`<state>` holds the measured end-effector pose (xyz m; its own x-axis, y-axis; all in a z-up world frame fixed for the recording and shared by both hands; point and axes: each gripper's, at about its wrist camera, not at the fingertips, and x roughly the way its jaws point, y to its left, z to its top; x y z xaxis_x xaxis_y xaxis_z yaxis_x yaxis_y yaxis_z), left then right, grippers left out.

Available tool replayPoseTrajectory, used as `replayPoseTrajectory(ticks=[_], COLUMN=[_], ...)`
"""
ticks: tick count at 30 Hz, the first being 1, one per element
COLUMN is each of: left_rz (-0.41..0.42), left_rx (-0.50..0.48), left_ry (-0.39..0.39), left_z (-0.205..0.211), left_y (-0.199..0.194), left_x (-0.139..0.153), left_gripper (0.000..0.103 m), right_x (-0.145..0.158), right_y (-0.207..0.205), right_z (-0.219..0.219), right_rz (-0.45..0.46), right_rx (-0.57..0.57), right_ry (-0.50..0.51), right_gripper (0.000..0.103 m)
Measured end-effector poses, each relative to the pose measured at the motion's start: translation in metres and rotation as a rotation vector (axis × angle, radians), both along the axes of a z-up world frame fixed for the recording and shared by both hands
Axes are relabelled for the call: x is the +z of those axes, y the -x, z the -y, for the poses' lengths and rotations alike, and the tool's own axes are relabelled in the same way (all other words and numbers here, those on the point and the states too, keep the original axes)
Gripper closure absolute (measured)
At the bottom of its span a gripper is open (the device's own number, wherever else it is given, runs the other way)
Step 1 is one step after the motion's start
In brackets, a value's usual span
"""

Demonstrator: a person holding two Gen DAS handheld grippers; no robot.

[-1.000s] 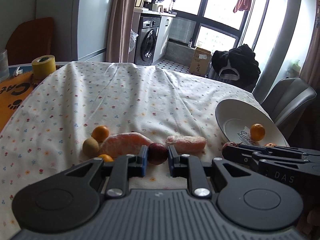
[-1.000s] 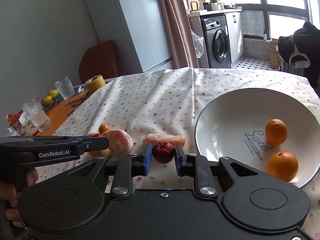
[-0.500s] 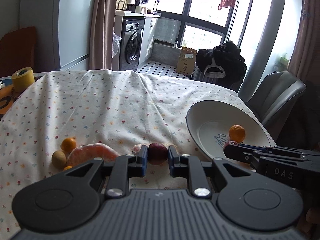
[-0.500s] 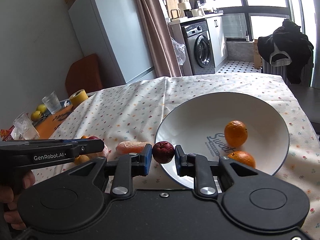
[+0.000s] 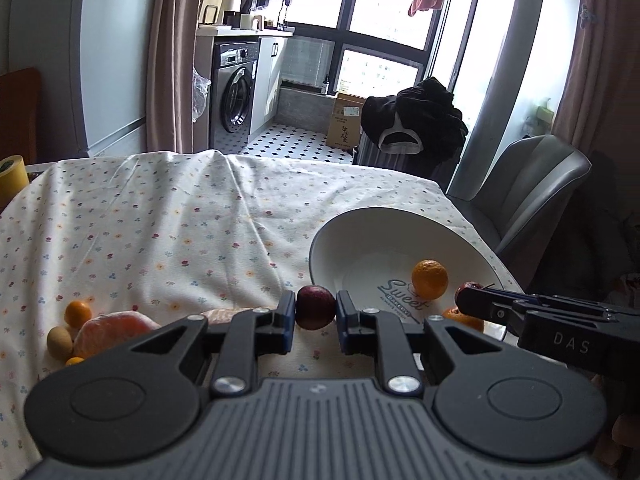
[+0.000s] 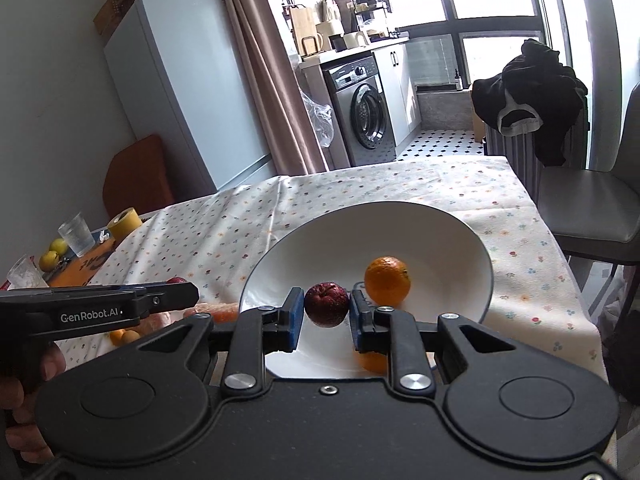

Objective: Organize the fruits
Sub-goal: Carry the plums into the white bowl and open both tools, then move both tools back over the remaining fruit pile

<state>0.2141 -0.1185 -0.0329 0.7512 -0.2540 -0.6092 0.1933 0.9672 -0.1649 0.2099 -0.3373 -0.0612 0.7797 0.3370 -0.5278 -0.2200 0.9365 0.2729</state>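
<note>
My left gripper [image 5: 316,322] is shut on a dark red plum [image 5: 315,307], held above the cloth just left of the white bowl [image 5: 340,240]. My right gripper [image 6: 322,316] is shut on a second dark red plum [image 6: 326,304], hovering over the white bowl [image 6: 460,236]. Inside the bowl lie an orange [image 6: 387,281] and a second orange [image 6: 374,362] half hidden behind the right finger. On the cloth to the left lie wrapped orange pieces [image 5: 110,330], a small orange [image 5: 77,313] and a kiwi [image 5: 59,343].
The floral cloth [image 5: 160,220] covers the table. A grey chair [image 5: 528,188] stands past the right edge. Yellow tape [image 6: 123,221], glasses [image 6: 76,235] and lemons [image 6: 54,252] sit on an orange mat at the far left. A hand [image 6: 24,396] holds the left gripper.
Both grippers have moved right toward the bowl, each carrying its plum. The right one has gone from beside the bowl to over its inside.
</note>
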Motion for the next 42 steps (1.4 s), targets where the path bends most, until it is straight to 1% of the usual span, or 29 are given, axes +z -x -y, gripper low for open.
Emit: replayPoseTrajectory(ticks=[9,16,20,24,26,29,30,35,37,39,40,42], left_rz=[-0.011,-0.026,-0.035,-0.043,-0.046,-0.052,-0.05,-0.052,-0.051,-0.046,-0.042,-0.036], left_rx=[-0.043,-0.07,-0.08,-0.082,-0.08,-0.075,-0.07,-0.034,-0.022,-0.003,0.007,0.03], left_ry=[0.004,0.008,0.009,0.011,0.012,0.014,0.011,-0.001,-0.006,-0.011,-0.015,-0.029], left_z=[0.024,0.039,0.045,0.047,0.047,0.047,0.047,0.037,0.032,0.024,0.021,0.014], left_y=[-0.007,-0.012,-0.014,-0.015,-0.016,-0.015,-0.015,-0.016,-0.015,-0.014,-0.013,-0.011], left_x=[-0.006,-0.013,-0.016,-0.018,-0.019,-0.019,-0.019,-0.017,-0.015,-0.013,-0.012,-0.01], left_gripper=[0.084,0.084,0.084,0.084,0.083,0.083,0.08,0.08,0.076,0.065,0.062,0.047], right_x=[-0.004,-0.009,-0.011,-0.012,-0.011,-0.01,-0.01,-0.009,-0.008,-0.007,-0.006,-0.006], right_y=[0.001,0.0,0.001,0.003,0.005,0.007,0.007,0.009,0.009,0.01,0.009,0.009], right_z=[0.027,0.038,0.042,0.043,0.043,0.04,0.04,0.032,0.029,0.024,0.021,0.016], right_rz=[0.0,-0.01,-0.014,-0.015,-0.011,-0.003,-0.004,-0.004,0.0,0.006,0.008,0.008], right_rx=[-0.065,-0.101,-0.107,-0.106,-0.102,-0.094,-0.09,-0.069,-0.062,-0.056,-0.051,-0.041], right_ry=[-0.002,0.007,0.015,0.01,0.011,0.01,0.01,0.018,0.022,0.025,0.026,0.027], right_gripper=[0.08,0.08,0.07,0.065,0.057,0.055,0.055,0.052,0.049,0.046,0.045,0.043])
